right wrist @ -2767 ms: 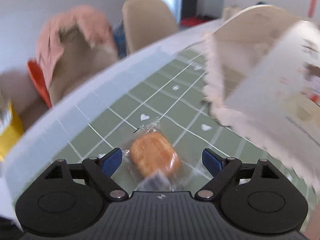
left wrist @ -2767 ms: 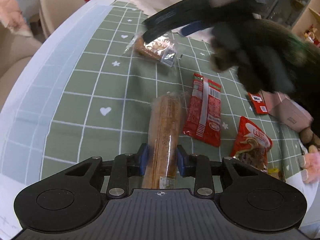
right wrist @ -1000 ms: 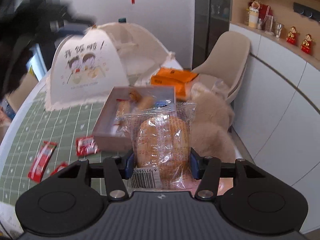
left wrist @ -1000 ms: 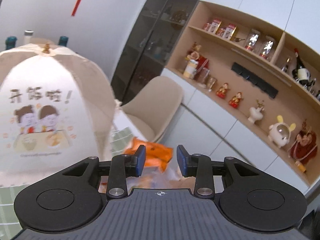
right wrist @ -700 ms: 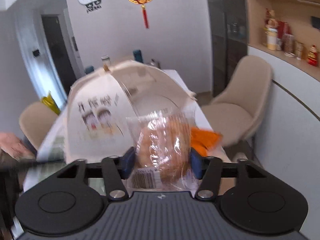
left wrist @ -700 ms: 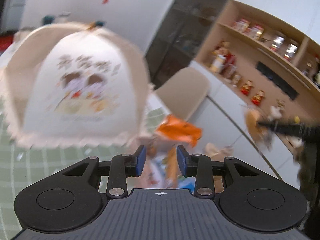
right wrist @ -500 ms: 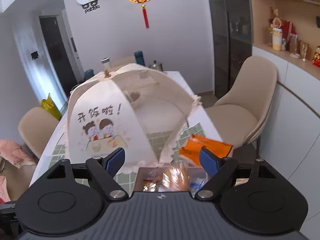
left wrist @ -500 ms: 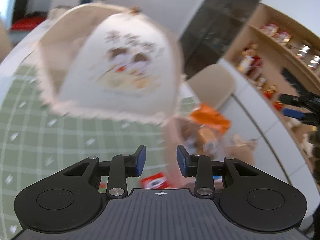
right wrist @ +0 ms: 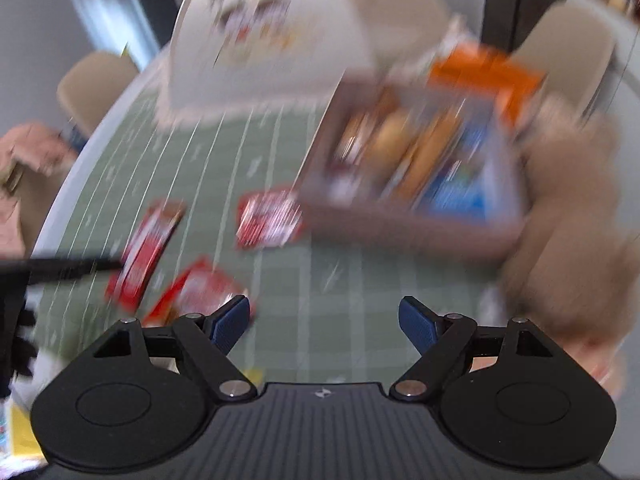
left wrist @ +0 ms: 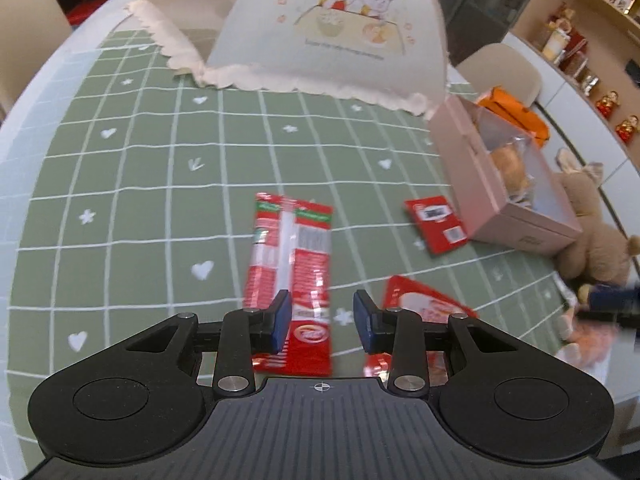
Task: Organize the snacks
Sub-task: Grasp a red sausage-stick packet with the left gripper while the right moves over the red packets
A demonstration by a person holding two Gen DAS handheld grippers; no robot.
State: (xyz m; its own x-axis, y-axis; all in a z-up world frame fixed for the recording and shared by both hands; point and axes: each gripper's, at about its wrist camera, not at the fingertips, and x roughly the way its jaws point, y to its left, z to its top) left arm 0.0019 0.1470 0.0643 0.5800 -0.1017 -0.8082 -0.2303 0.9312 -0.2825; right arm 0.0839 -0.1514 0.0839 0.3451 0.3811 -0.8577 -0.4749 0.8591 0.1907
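Left wrist view: the left gripper (left wrist: 322, 316) sits low in the frame, jaws apart and empty, over the near end of a long red pack (left wrist: 291, 280) lying mid-frame. A small red packet (left wrist: 436, 224) lies right of centre beside the pink box (left wrist: 476, 184), which holds wrapped snacks. A third red pack (left wrist: 424, 308) lies at lower right.

Right wrist view, blurred: the right gripper (right wrist: 325, 322) is wide apart and empty at the bottom. The box (right wrist: 404, 220) is at upper right, and red packs (right wrist: 268, 216) lie left of centre.
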